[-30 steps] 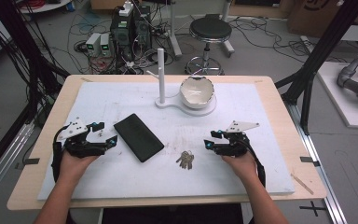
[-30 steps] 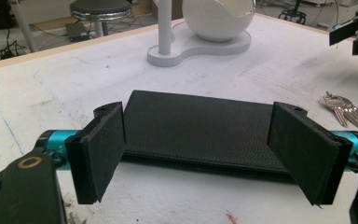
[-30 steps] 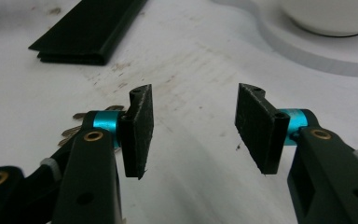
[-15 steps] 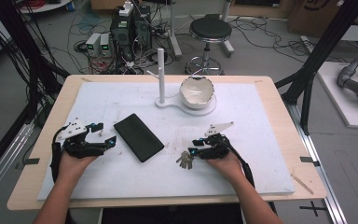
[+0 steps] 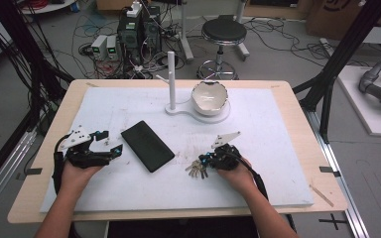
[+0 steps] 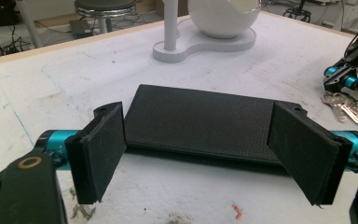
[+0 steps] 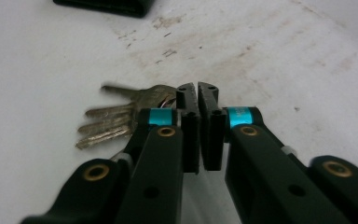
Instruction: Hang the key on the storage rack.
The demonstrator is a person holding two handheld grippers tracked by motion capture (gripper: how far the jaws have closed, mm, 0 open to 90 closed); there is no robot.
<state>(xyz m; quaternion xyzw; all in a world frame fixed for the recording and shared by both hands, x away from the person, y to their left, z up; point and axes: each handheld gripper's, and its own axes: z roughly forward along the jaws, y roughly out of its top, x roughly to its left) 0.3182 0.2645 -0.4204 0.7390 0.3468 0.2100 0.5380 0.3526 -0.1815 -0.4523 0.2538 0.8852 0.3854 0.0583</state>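
The bunch of keys (image 5: 197, 169) lies on the white desk (image 5: 278, 148) toward the near edge, right of the black wallet (image 5: 147, 145). The right tool (image 5: 209, 158) is down at the keys, its jaws having just been closing and now almost together; whether they pinch the key ring I cannot tell, as the bunch fans out to one side of them. The left tool (image 5: 115, 148) rests near the wallet's end, jaws spread wide, holding nothing. Farther back stand a white bowl (image 5: 209, 97) and post (image 5: 171, 79).
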